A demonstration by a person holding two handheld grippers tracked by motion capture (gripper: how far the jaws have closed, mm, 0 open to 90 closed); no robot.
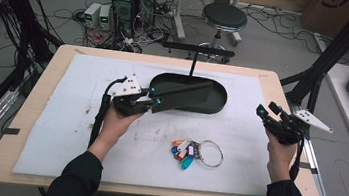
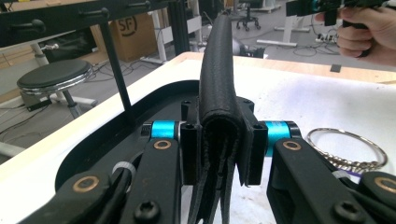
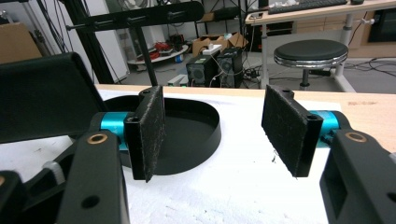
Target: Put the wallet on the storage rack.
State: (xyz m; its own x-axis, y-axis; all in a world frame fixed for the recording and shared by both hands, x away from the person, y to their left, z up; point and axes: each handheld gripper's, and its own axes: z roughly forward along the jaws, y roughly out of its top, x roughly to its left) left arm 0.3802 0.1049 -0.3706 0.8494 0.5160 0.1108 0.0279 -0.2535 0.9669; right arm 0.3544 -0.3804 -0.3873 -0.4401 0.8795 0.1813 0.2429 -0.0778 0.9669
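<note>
The left gripper point(image 1: 154, 103) has its jaws clamped on the flat black leather wallet point(image 1: 183, 90) – lifted over the black oval tray point(image 1: 220, 96) near the bench's far edge, not yet laid in – while the right gripper point(image 1: 263, 114) waits wide and empty.

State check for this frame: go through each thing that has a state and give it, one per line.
Left gripper: shut on the black wallet.
Black wallet: folded shut, held over the black tray.
Right gripper: open, nothing between its jaws.
Black tray: flat on the white mat.
Key ring: lying on the white mat, untouched.
</note>
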